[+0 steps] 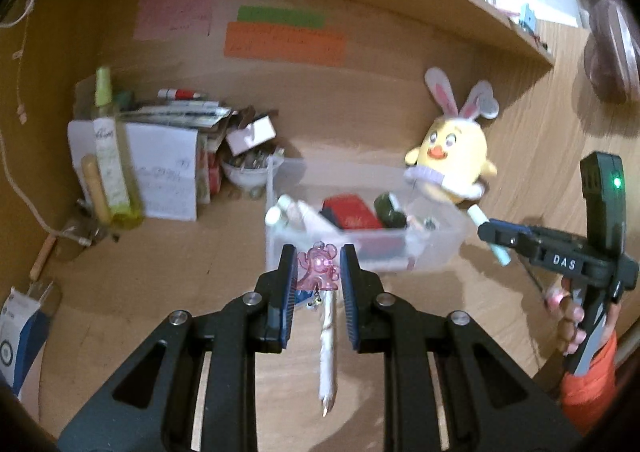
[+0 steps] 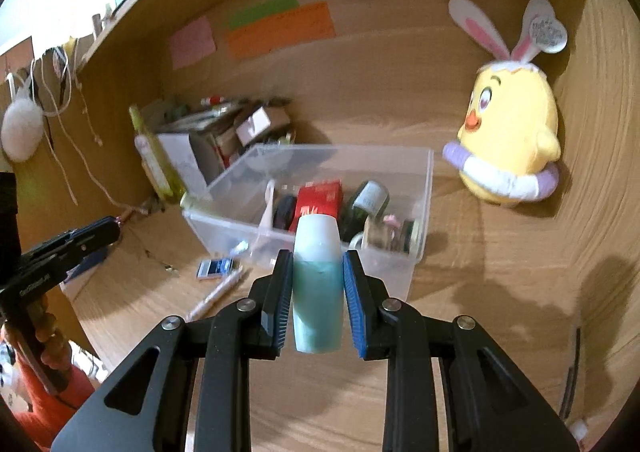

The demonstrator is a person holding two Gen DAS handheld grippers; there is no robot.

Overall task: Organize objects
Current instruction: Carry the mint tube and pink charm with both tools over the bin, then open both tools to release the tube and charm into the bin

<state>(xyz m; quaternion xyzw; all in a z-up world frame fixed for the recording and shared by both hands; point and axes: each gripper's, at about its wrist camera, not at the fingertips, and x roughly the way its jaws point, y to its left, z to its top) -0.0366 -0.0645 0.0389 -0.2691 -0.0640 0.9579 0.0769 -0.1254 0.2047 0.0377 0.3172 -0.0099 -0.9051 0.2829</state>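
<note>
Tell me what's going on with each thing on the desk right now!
Left gripper: shut on a pink see-through bear charm.
Right gripper: shut on a teal bottle with a white cap.
Clear plastic bin: open, partly filled.
White pen: lying flat on the desk.
Yellow chick plush with bunny ears: upright.

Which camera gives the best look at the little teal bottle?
Right wrist view: the teal bottle fills the centre, clamped between the right gripper fingers. Left wrist view shows only its ends poking out either side of that gripper.
</note>
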